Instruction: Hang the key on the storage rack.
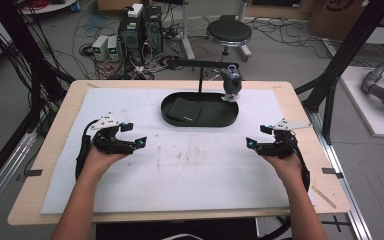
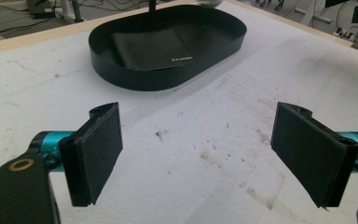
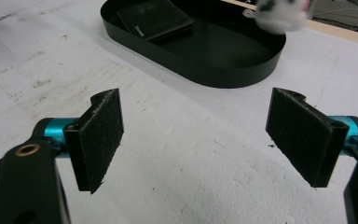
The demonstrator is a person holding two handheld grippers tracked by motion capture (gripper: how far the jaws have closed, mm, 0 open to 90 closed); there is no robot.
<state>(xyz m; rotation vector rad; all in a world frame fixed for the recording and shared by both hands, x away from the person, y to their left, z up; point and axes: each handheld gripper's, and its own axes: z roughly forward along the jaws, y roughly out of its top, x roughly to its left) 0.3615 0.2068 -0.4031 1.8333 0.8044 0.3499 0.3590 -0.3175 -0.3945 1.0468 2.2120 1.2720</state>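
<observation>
Holding both grippers low over the white mat [image 1: 180, 170], we are at a starting pose, with nothing picked up. Our left gripper [image 1: 139, 142] sits at the left of the table, its jaws wide apart and empty; in the left gripper view the two black pads [image 2: 98, 149] frame bare, stained mat. Our right gripper [image 1: 250, 143] mirrors it at the right, jaws equally wide apart, with nothing between them.

Beyond both grippers, near the far middle of the mat, rests a black oval tray [image 1: 230, 117]. A flat black wallet [image 1: 185, 109] lies inside its left half, close to the tray wall. A thin black stand [image 1: 200, 75] rises from the tray's far side, and a small dark figure with a white base [image 1: 231, 82] hangs at the tray's right end; its details are too blurred to name.

We judge this as the approach step, before any grasp. The next move likely calls for one gripper to travel forward over the tray rim, tilt down, and close on the wallet's edge, which lies flat and may be hard to get under. The stand and hanging figure need avoiding.
</observation>
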